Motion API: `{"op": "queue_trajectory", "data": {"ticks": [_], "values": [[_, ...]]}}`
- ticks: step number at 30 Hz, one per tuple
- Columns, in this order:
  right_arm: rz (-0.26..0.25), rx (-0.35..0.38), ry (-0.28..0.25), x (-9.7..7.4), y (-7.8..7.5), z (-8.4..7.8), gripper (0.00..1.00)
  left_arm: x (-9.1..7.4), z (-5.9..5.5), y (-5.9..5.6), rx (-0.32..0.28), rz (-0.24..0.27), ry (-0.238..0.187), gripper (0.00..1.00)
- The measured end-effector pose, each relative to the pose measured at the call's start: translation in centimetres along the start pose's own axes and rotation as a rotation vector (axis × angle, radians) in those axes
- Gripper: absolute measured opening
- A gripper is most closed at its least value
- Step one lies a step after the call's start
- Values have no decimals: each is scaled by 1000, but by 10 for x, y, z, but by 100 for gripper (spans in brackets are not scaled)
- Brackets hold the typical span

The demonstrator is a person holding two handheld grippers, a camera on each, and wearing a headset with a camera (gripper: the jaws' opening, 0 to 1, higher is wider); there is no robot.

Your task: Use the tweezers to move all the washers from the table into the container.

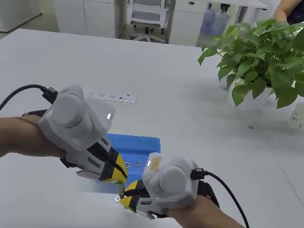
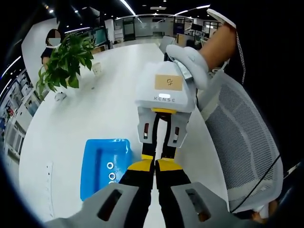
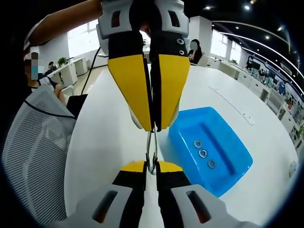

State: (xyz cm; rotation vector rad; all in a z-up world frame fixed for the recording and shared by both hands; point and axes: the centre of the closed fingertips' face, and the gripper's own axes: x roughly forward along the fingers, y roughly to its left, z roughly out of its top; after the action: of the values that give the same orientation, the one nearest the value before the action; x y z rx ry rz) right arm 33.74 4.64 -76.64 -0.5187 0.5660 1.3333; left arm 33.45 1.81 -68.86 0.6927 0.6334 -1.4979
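A broad white surface (image 1: 180, 71) carries a leafy potted plant (image 1: 259, 57) at 2 o'clock and a white power strip (image 1: 111, 97) at 11. Beyond it, at 12 o'clock, stand an office chair (image 1: 147, 16) and white cabinets (image 1: 85, 16). Light strips (image 2: 128, 7) cross the ceiling.

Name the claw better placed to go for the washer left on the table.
Right, likely. The washer lies on the table just beside the right claw; the left claw sits farther up, by the container. Both claws meet at the tweezers.
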Motion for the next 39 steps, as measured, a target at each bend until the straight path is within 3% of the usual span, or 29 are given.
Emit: {"op": "queue_trajectory", "data": {"ticks": [13, 23, 39], "values": [[-17, -12, -6, -12, -9, 14, 9, -13, 13, 8, 23, 14, -5, 5], [-35, -25, -9, -20, -24, 23, 9, -21, 24, 21, 49, 32, -9, 5], [-75, -27, -18, -26, -53, 32, 9, -27, 32, 42, 87, 62, -20, 5]]}}
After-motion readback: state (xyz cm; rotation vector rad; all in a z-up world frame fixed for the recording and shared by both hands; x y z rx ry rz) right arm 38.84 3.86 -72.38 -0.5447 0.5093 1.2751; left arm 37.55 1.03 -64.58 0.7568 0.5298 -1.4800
